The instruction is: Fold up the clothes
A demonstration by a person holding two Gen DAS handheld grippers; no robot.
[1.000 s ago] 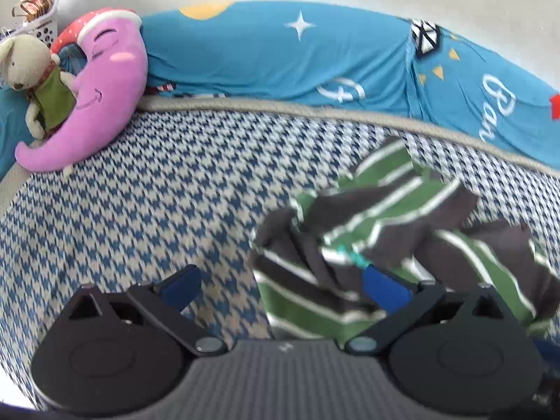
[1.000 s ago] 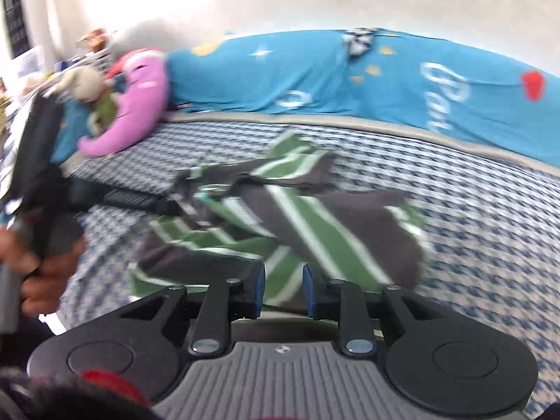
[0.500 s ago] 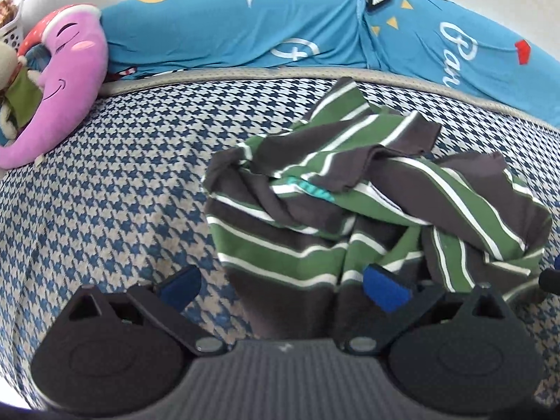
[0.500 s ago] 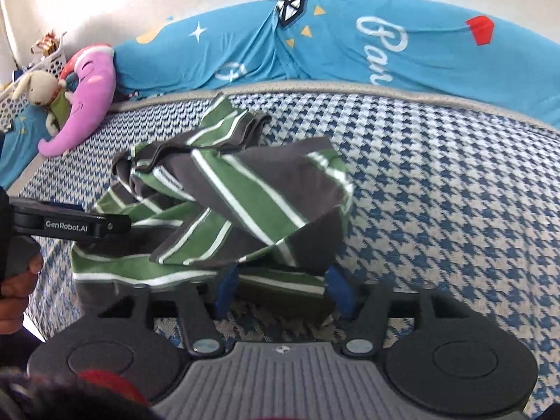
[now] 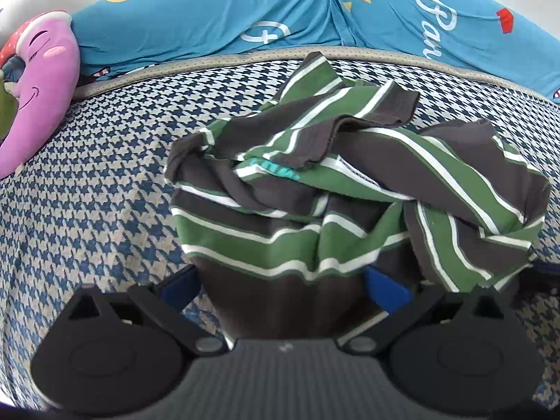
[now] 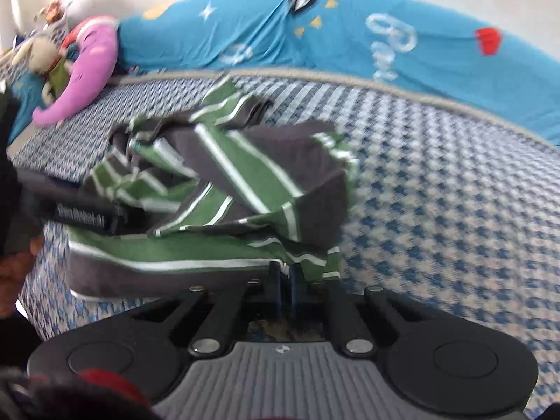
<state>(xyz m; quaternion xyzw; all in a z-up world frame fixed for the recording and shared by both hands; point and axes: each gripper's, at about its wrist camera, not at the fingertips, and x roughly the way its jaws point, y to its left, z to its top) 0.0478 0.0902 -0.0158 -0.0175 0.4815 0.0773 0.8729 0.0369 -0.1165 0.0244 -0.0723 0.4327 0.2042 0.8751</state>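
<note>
Houndstooth bedding (image 5: 91, 182) fills the left wrist view, where the crumpled green-and-grey striped shirt (image 5: 350, 189) lies mid-bed, its near hem between the wide-spread fingers of the left gripper (image 5: 283, 283), with a purple moon plush (image 5: 42, 80) far left. From the right wrist, blurred, the right gripper (image 6: 284, 276) is pinched tight on the shirt's near edge, beside the left gripper's body (image 6: 87, 215).

Bed (image 5: 105, 182) with a houndstooth cover

A crumpled striped shirt (image 5: 350, 192) lies mid-bed; a purple moon plush (image 5: 38, 87) rests at its left edge, a blue sheet (image 5: 245, 17) along the far side.
</note>
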